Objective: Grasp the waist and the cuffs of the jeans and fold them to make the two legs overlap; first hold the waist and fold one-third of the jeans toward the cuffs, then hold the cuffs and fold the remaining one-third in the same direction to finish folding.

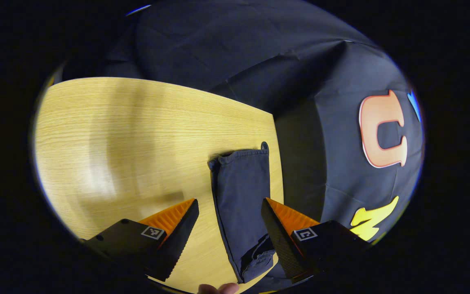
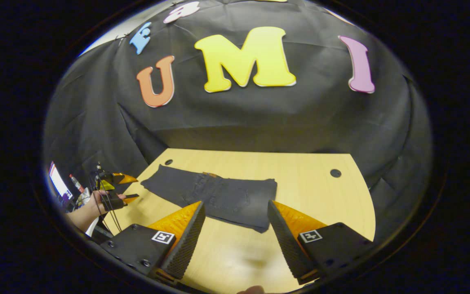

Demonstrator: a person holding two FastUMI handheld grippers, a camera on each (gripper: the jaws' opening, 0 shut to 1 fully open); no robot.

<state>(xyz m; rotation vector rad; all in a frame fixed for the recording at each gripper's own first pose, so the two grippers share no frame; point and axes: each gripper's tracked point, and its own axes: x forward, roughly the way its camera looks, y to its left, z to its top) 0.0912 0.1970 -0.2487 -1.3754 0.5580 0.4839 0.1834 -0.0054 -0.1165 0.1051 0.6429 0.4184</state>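
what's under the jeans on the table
The jeans lie flat on the wooden table, legs stacked. The tabletop beneath and the lower leg are covered, so nothing more can be told.

The jeans lie flat toward the table's far left edge. Bare wood stretches from them to the right edge and the near edge. The left gripper hovers off the table's left corner.

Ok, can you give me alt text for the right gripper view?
Dark jeans lie flat across a light wooden table, legs already overlapped. The right tool hovers open above their near edge, touching nothing. At far left, a hand holds the left tool beside the table's edge.
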